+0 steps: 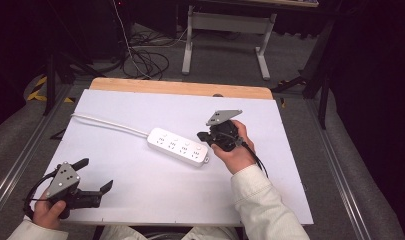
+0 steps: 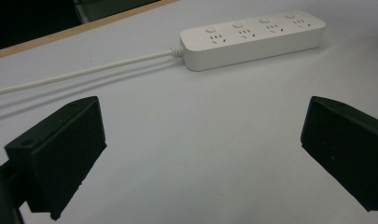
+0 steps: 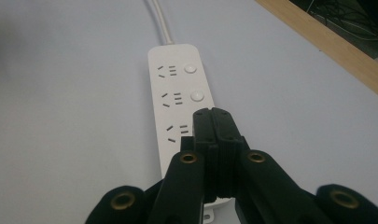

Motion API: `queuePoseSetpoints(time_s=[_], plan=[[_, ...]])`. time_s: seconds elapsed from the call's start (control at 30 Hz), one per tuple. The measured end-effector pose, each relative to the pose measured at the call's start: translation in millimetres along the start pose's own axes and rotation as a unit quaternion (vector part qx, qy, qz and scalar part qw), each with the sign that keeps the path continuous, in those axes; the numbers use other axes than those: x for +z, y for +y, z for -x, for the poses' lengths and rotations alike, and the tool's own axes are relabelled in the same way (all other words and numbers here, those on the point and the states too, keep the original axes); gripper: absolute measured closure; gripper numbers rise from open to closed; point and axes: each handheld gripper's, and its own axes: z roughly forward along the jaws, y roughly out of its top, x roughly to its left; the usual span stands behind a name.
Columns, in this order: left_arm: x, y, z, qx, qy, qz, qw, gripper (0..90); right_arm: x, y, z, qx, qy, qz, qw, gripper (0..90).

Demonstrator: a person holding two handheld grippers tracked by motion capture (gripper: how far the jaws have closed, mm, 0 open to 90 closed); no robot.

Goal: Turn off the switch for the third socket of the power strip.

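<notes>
Power strip point(image 1: 179, 146) is lying near the middle of the table point(image 1: 140, 190). Right gripper point(image 3: 213, 117), jaws fully closed and empty, is hovering over its third button, probably not pressed yet. Left gripper point(image 1: 92, 175) is waiting wide open.

light: bright, even on table | surroundings: dark | shadows: soft | focus: slightly soft

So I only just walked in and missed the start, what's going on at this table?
A person is working on a white power strip lying on the white table with a gripper in each hand. The right gripper has its jaws shut together with nothing between them, and its tips sit over the row of round buttons on the strip, apparently about to press one. The left gripper rests open near the table's front left, well away from the strip.
</notes>
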Motion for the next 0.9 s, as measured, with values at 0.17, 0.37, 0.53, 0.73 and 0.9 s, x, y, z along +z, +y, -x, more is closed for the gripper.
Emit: queuePoseSetpoints(time_s=[0.17, 0.37, 0.53, 0.73, 0.9], plan=[[0.1, 0.0, 0.1, -0.002, -0.001, 0.002, 1.0000, 0.3, 10.6, 2.1, 0.8, 0.006, 0.002, -0.005, 1.0000, 90.0], [0.1, 0.0, 0.0, -0.003, -0.001, 0.001, 1.0000, 0.3, 24.4, 3.2, 1.5, 0.013, 0.000, -0.013, 0.9998, 90.0], [0.0, 0.0, -0.2, -0.003, -0.001, 0.002, 1.0000, 0.2, 38.3, 3.1, 2.0, 0.018, 0.003, -0.025, 0.9995, 90.0], [0.1, -0.1, -0.3, -0.002, -0.002, 0.001, 1.0000, 0.3, 51.8, 1.6, 3.3, 0.022, 0.006, -0.030, 0.9993, 90.0], [0.2, -0.2, -0.1, -0.006, -0.004, 0.002, 1.0000, 0.3, 65.5, -2.0, 3.2, 0.026, 0.006, -0.041, 0.9988, 90.0]])
